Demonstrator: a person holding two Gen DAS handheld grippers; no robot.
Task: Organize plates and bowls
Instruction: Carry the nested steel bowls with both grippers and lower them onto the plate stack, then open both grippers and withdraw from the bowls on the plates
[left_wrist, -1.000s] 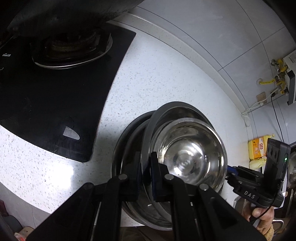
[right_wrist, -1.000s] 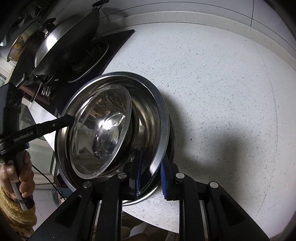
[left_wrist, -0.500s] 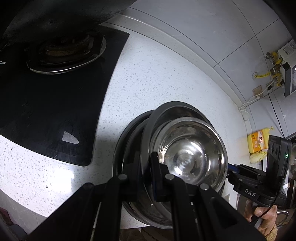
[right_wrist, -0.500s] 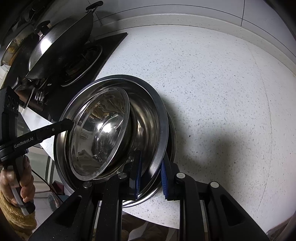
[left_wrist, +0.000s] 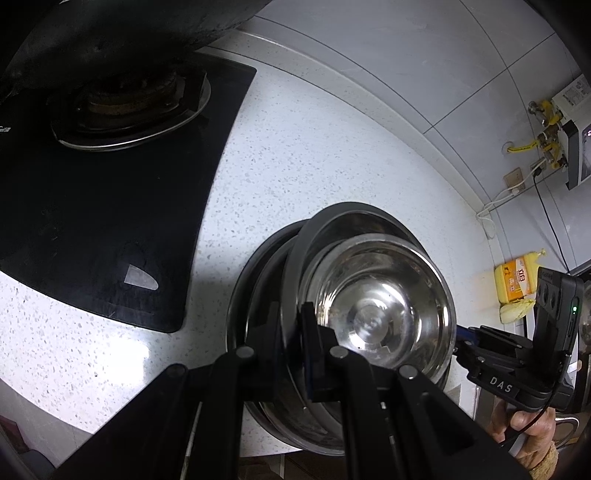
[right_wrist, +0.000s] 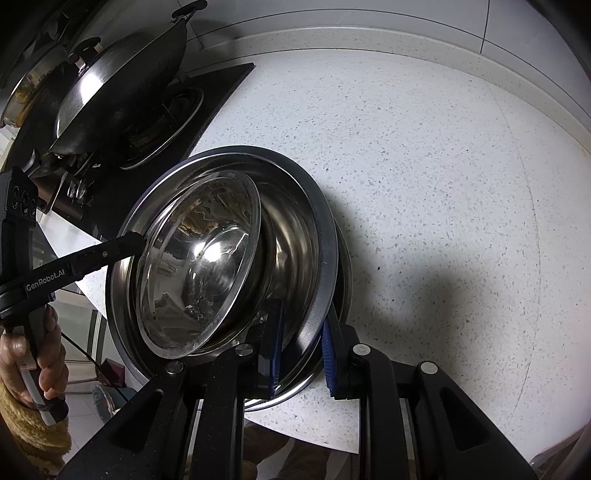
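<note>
Two grippers hold one stack of steel dishes at the tabletop's (right_wrist: 424, 155) near edge, beside the black stove (left_wrist: 110, 206). The left gripper (left_wrist: 291, 328) has its jaws closed on the rim of the large bowl (left_wrist: 354, 218), which is tilted up off the plate (left_wrist: 251, 280) beneath. The right gripper (right_wrist: 303, 343) clamps the same large bowl's rim on the opposite side. A smaller bowl (right_wrist: 199, 266) lies nested inside, leaning. A wok (right_wrist: 122, 85) sits on the burner.
</note>
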